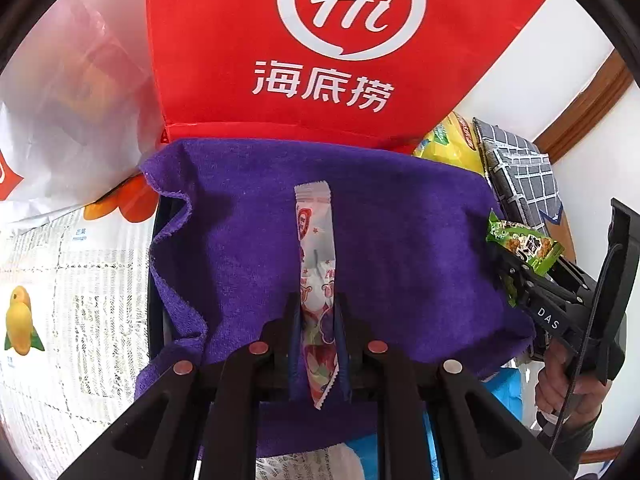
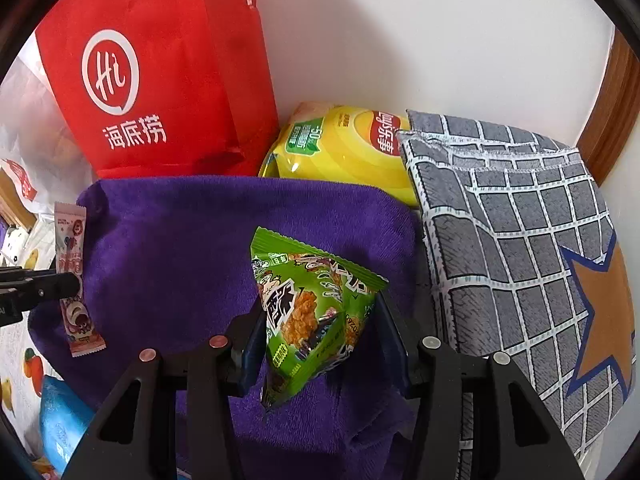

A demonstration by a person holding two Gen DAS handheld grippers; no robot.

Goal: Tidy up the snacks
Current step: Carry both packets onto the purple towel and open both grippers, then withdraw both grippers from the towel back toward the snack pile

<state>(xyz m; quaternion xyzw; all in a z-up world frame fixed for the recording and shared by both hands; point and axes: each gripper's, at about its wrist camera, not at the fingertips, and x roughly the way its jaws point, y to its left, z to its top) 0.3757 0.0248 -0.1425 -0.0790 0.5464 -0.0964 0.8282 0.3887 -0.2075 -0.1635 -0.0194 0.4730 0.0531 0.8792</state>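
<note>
My left gripper (image 1: 318,300) is shut on a long white and pink snack stick (image 1: 316,256), held over a purple towel (image 1: 400,208). The stick also shows in the right wrist view (image 2: 72,276), at the far left, clamped by the left gripper (image 2: 60,284). My right gripper (image 2: 320,312) is shut on a green triangular snack packet (image 2: 308,312), above the purple towel (image 2: 172,248). In the left wrist view the green packet (image 1: 520,246) and right gripper (image 1: 516,276) sit at the towel's right edge.
A red bag (image 1: 320,40) with a white logo stands behind the towel. A yellow chip bag (image 2: 344,148) lies at the back right, next to a grey checked cloth (image 2: 520,240). A white plastic bag (image 1: 68,120) and a fruit-print sheet (image 1: 60,280) are at left.
</note>
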